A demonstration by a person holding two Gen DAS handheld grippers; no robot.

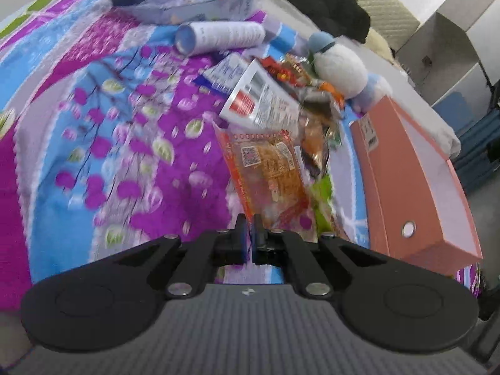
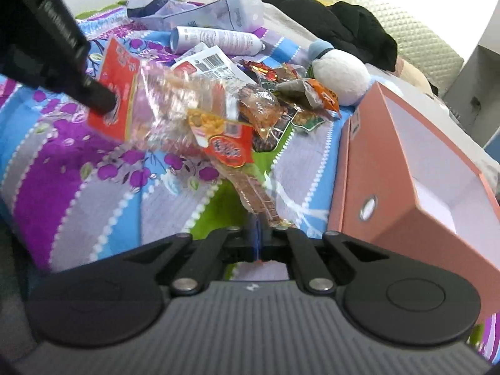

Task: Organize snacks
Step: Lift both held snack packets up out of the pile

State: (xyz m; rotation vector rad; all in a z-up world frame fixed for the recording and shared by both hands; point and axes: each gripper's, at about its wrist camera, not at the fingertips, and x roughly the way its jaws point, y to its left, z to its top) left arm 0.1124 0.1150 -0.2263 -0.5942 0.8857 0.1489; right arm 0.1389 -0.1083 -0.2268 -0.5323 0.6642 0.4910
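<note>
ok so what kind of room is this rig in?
Most likely a bedroom: the snacks lie on a floral quilt spread over a bed, with a plush toy and a heap of dark clothes behind them.

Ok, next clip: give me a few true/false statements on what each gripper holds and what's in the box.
1. The left gripper is shut on an orange snack packet. True.
2. The right gripper is open and holds nothing. False: it is shut on a clear snack packet.
3. The pink box already holds snacks. False: no snacks show in the visible part of its interior.
4. A white plush toy lies beyond the snack pile. True.
</note>
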